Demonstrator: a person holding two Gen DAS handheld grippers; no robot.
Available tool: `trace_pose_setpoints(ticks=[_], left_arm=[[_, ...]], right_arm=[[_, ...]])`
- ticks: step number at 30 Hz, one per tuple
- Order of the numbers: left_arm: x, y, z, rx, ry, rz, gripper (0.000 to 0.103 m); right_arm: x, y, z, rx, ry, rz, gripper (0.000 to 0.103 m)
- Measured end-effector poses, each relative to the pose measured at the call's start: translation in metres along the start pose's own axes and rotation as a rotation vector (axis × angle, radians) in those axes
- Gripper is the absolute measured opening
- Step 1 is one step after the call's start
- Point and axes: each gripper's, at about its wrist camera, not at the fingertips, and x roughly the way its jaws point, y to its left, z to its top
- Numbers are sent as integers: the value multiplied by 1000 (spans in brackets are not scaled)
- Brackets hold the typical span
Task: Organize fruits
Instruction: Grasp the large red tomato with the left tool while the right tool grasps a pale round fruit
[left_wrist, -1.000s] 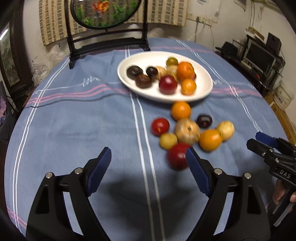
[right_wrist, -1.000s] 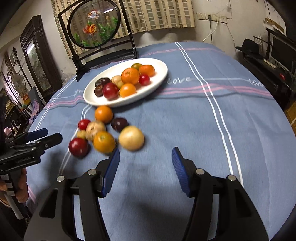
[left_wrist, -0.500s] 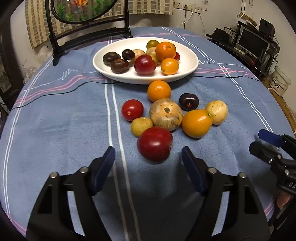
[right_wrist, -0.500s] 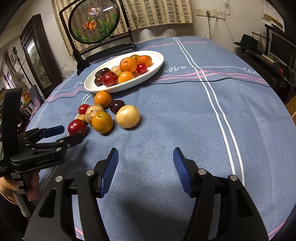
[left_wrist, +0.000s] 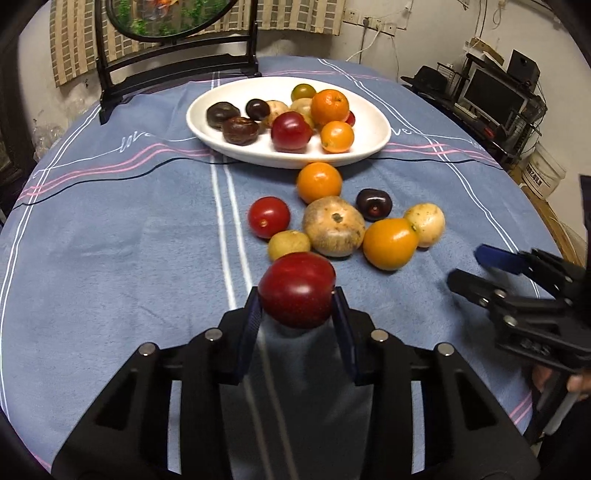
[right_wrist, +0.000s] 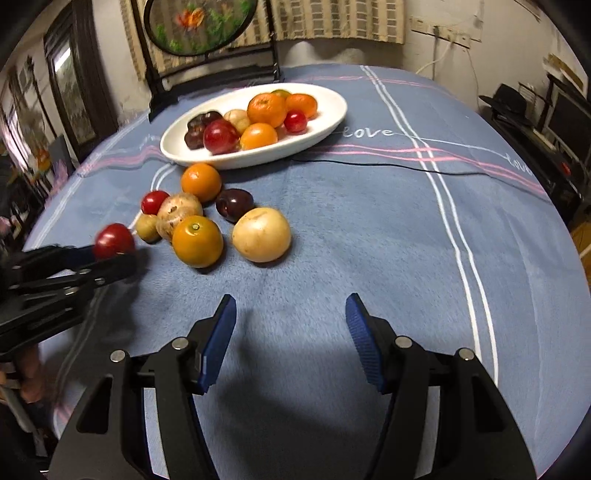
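A dark red fruit (left_wrist: 297, 290) sits between the blue pads of my left gripper (left_wrist: 295, 306), whose jaws are closing and touch it on both sides. From the right wrist view the same red fruit (right_wrist: 114, 240) shows at the tips of the left gripper (right_wrist: 123, 258). Several loose fruits lie just beyond it, among them an orange (left_wrist: 319, 182), a red tomato (left_wrist: 268, 216) and a tan fruit (left_wrist: 333, 231). The white plate (left_wrist: 369, 122) behind holds several more. My right gripper (right_wrist: 291, 321) is open over bare cloth, short of a pale yellow fruit (right_wrist: 262, 234).
A black stand (left_wrist: 177, 74) with a round fish picture rises behind the plate. The blue striped cloth (left_wrist: 110, 221) covers the round table, whose edge curves off on both sides. Shelves with a monitor (left_wrist: 491, 96) stand off to the right.
The left gripper's jaws have come in from wide apart onto the dark red fruit. The right gripper has shifted slightly toward the loose fruits, jaws unchanged.
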Motion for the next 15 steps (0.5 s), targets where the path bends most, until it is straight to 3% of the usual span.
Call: trace_pose_setpoints(ticks=[12, 15], left_arm=[[-3, 17, -6, -30, 0, -12, 39], [-3, 19, -6, -35, 0, -9, 39]], right_arm=[[31, 11, 33, -61, 20, -37, 62], [35, 12, 37, -59, 23, -23, 50]])
